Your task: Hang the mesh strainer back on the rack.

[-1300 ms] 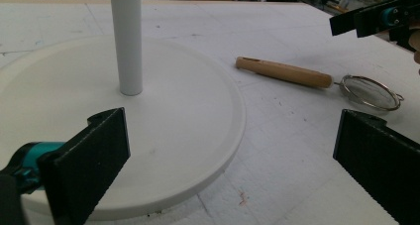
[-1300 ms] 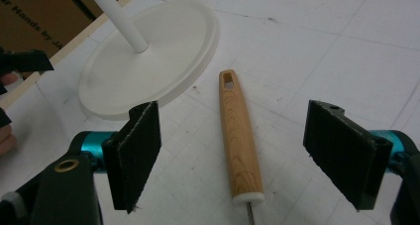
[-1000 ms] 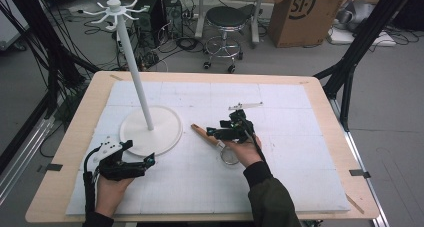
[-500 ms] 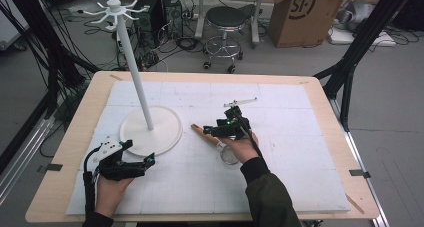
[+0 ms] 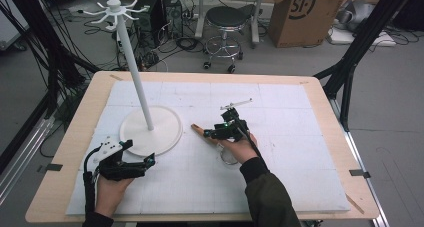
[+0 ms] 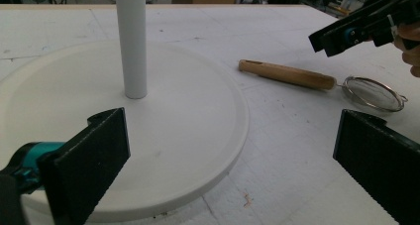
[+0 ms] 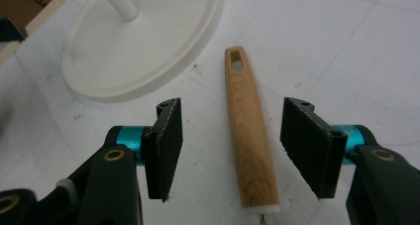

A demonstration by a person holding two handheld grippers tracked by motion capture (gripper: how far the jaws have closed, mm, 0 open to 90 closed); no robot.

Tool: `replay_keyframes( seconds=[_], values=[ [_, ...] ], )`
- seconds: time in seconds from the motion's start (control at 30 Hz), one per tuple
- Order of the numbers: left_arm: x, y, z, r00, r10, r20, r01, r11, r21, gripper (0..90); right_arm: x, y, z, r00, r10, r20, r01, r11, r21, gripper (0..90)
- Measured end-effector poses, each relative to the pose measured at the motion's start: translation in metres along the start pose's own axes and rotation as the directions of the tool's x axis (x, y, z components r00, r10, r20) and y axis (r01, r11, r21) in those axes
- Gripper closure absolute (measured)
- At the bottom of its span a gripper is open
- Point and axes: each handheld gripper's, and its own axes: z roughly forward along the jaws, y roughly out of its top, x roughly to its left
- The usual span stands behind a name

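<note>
Resting at the left of the table, the left gripper (image 5: 131,160) is lying low beside the rim of the white round-based stand with a tall white pole (image 5: 150,128), its jaws spread wide and holding nothing; in the left gripper view they are framing the stand's disc and the table beyond. Lying just right of that disc on the white gridded foam mat (image 5: 300,137) is the item in hand: a small tea strainer with a light wooden handle and a round fine wire-mesh bowl (image 6: 322,84). It is appearing light and easy to lift; the handle is looking stiff, smooth and varnished, so possibly a little slippery under flat pads, while the thin mesh and wire rim are looking liable to dent if squeezed. The best hold is judged to be across the middle of the wooden handle (image 7: 247,131), away from the mesh and from the tapered end. The handle is showing visible grain, an oblong hanging slot at its far end, and a pale collar where the wire stem is entering; the bowl is lying flat on the mat with a small wire rest loop on its rim. The right gripper (image 7: 233,148) is hovering directly over the handle, jaws parted and straddling it on both sides without touching it. The hanging slot is suggesting the strainer is destined for a hook atop the stand.
</note>
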Motion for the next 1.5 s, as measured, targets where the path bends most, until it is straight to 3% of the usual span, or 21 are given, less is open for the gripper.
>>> replay_keyframes(
  seconds=[0.07, 0.3, 0.5, 1.17, 1.5],
  values=[
    [0.0, 0.0, 0.0, 1.0, -0.002, 0.001, 0.002, 1.0, -0.005, 1.7, -0.001, -0.001, 0.003, 0.9999, 0.01, 0.008, -0.01, 0.999, 0.036, 43.9],
    [0.0, 0.0, 0.0, 1.0, 0.002, 0.003, -0.002, 1.0, -0.001, 1.7, -0.002, -0.003, 0.008, 0.9999, 0.011, 0.009, -0.011, 0.997, 0.075, 50.2],
    [0.001, 0.001, -0.001, 1.0, 0.003, 0.001, -0.003, 1.0, -0.006, 1.6, -0.003, -0.004, 0.009, 0.9993, 0.0, 0.036, -0.003, 0.996, 0.088, 50.7],
    [0.001, 0.0, 0.0, 1.0, 0.001, -0.005, -0.001, 1.0, 0.001, 1.6, -0.006, -0.01, 0.015, 0.9994, 0.007, 0.033, -0.011, 0.991, 0.133, 56.3],
    [0.001, 0.0, 0.0, 1.0, -0.001, -0.002, 0.001, 1.0, 0.004, 1.6, 0.001, -0.011, 0.016, 0.9977, -0.039, 0.054, 0.03, 0.986, 0.163, 58.7]
  ],
)
